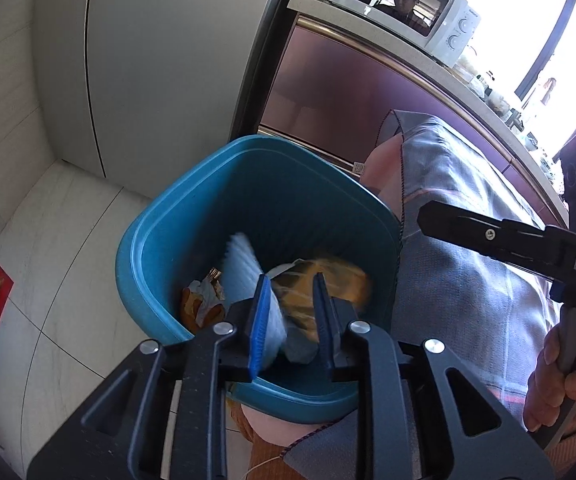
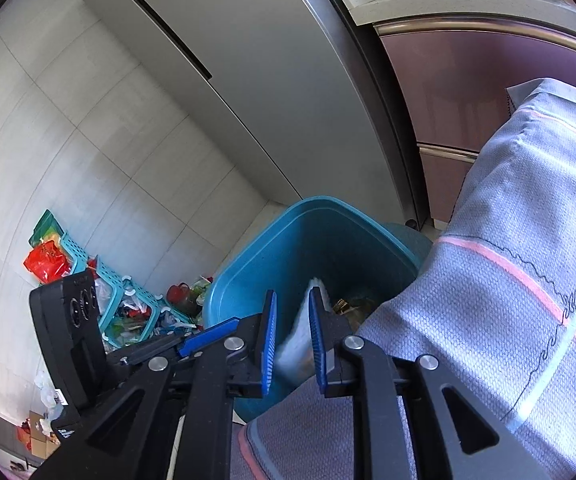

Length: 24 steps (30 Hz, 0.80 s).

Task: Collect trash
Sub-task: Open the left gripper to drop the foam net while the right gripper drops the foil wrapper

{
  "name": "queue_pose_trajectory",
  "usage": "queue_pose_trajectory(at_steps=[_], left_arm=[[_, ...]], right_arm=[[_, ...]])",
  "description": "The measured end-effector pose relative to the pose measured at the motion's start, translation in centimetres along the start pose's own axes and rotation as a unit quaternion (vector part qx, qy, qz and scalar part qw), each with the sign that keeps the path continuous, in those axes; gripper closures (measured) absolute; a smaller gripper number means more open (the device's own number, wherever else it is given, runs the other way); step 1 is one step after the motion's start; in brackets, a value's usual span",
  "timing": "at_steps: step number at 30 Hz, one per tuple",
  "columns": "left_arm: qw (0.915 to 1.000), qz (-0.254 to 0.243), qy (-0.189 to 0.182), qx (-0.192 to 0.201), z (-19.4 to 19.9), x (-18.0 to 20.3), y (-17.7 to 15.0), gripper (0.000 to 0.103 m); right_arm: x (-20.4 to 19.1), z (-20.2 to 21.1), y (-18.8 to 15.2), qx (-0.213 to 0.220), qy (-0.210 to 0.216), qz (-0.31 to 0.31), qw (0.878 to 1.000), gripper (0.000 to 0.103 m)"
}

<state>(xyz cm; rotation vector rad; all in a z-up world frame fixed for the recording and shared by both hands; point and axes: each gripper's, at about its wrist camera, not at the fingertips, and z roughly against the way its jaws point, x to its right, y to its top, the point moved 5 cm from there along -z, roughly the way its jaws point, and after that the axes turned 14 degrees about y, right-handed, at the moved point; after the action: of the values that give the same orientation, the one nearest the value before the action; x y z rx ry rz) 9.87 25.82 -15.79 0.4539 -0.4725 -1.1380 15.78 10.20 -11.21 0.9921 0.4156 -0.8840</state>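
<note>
A blue bin (image 1: 159, 216) (image 2: 247, 248) stands on the tiled floor and holds a crumpled orange wrapper (image 1: 203, 304). My left gripper (image 1: 292, 280) hangs over the bin's near rim. Its jaws stand a little apart, and a blurred white pleated paper (image 1: 239, 264) and a blurred yellow-orange wrapper (image 1: 328, 276) show loose in the gap and just beyond. My right gripper (image 2: 292, 294) is also over the bin, narrowly open, and the white paper (image 2: 296, 344) shows behind its gap. In the left wrist view, a hand holds the right gripper (image 1: 424, 216) above the bin's right rim.
A grey checked cloth (image 1: 468, 240) (image 2: 508, 280) presses against the bin's right side. The steel fridge (image 1: 159, 60) and purple cabinets (image 1: 348, 92) stand behind the bin. A teal basket (image 2: 127, 300) and loose litter lie on the floor to the left. A red packet (image 1: 1, 292) lies by the wall.
</note>
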Motion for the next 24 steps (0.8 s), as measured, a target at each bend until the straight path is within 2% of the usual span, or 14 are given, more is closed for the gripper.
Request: queue_pose_trajectory(at_steps=[6,13,15,17,18,19,24], left_arm=[[0.9999,0.001,-0.001,0.011,0.3,0.0,-0.2,0.066],[0.9982,-0.011,-0.009,0.059,3.3,0.6,-0.3,0.044],[0.9969,-0.014,-0.013,0.076,4.5,0.8,-0.4,0.027],[0.9948,-0.023,-0.013,0.098,5.9,1.2,-0.5,0.021],[0.9934,-0.028,-0.010,0.111,6.6,1.5,-0.6,0.012],[0.9921,-0.029,-0.009,0.122,7.3,1.7,-0.7,0.008],[0.9836,-0.027,0.008,0.178,10.5,2.8,-1.2,0.006]], right_arm=[[0.3,0.9,-0.2,0.006,0.003,-0.002,1.000,0.082],[0.0,3.5,-1.0,0.029,0.009,0.010,1.000,0.061],[-0.3,4.6,-1.4,0.036,0.010,0.020,0.999,0.049],[-0.6,6.0,-1.9,0.050,0.009,0.027,0.998,0.043],[-0.7,6.8,-2.1,0.057,0.006,0.030,0.998,0.043],[-0.7,7.5,-2.4,0.065,0.001,0.032,0.997,0.039],[-1.3,12.1,-3.9,0.120,-0.040,0.058,0.990,0.021]])
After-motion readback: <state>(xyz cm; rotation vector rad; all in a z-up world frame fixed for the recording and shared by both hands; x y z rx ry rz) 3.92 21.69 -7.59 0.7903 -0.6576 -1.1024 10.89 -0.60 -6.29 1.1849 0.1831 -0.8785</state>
